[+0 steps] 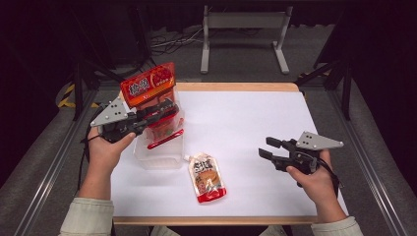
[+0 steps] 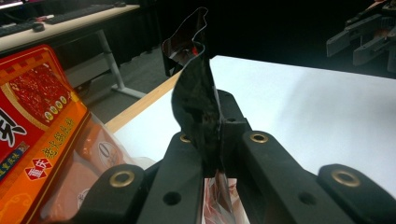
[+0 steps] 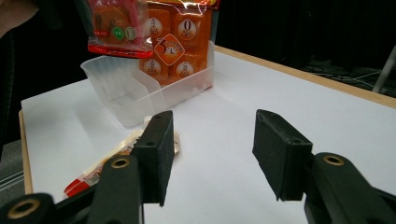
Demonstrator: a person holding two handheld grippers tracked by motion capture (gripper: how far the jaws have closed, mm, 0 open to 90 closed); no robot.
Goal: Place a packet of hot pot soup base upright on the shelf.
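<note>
Clear bin (image 1: 160, 155): below left gripper (image 1: 167, 109), w/ orange pack (image 1: 147, 83) standing behind.
Red pouch (image 3: 114, 25): clamped in left gripper over bin; its gripper view gives edge only, print unreadable.
Spout pouch (image 1: 207, 177): on table, ahead-left of right gripper (image 1: 269, 147), jaws apart, nothing between.

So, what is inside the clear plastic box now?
An orange packet stands upright at the far end of the clear plastic box. The left gripper holds a red pouch above it. The box floor is partly hidden.
</note>
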